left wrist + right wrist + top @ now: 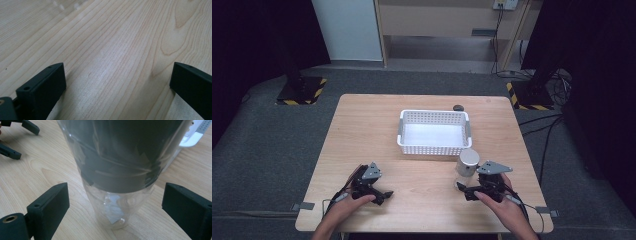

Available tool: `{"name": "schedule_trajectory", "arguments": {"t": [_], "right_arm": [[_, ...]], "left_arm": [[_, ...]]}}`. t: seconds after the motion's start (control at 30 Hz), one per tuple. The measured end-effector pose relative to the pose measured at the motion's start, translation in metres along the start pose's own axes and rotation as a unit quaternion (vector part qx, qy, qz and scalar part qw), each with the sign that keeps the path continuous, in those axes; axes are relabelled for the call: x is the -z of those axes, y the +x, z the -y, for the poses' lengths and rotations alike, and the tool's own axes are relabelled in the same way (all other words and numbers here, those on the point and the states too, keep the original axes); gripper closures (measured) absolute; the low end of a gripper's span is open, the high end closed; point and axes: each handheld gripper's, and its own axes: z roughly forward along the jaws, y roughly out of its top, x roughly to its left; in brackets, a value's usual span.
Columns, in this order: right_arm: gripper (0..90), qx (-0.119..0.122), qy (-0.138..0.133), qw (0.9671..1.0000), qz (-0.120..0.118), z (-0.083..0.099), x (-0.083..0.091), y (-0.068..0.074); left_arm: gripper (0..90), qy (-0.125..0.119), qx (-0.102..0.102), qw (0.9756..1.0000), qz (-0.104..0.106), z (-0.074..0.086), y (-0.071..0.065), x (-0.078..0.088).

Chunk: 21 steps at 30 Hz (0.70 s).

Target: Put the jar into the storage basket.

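Right gripper: matte black jaws spread wide, set either side of clear plastic bottle, not touching; nothing held. Bottle upright, tapered, dark band inside, silver cap; seen lower right in high view, just below white perforated basket. Left gripper: wide open, empty, over pale grained wood table. Basket empty; grasp judged not yet made, transfer presumably left.

Pale wood bench with a white basket, clear silver-capped bottle just beside it, small dark object behind.

White perforated basket; pale wood-grain table; clear bottle, dark band
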Motion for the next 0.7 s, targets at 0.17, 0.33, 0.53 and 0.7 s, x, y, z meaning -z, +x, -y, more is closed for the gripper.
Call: {"name": "schedule_trajectory", "arguments": {"t": [0.17,0.33,0.53,0.7], "right_arm": [[10.2,0.001,-0.004,1.0,-0.001,-0.005,0.0,0.0],[10.9,0.004,-0.007,1.0,-0.002,-0.011,-0.001,0.0],[13.9,0.009,-0.007,0.9999,-0.001,-0.014,-0.002,0.001],[17.1,0.012,-0.008,0.9999,0.002,-0.018,-0.004,0.0]], "left_arm": [[0.0,0.0,0.0,1.0,0.0,0.0,0.0,0.0],[0.0,0.0,0.0,1.0,0.0,0.0,0.0,0.0],[0.0,0.0,0.0,1.0,0.0,0.0,0.0,0.0],[0.0,0.0,0.0,1.0,0.0,0.0,0.0,0.0]]}}
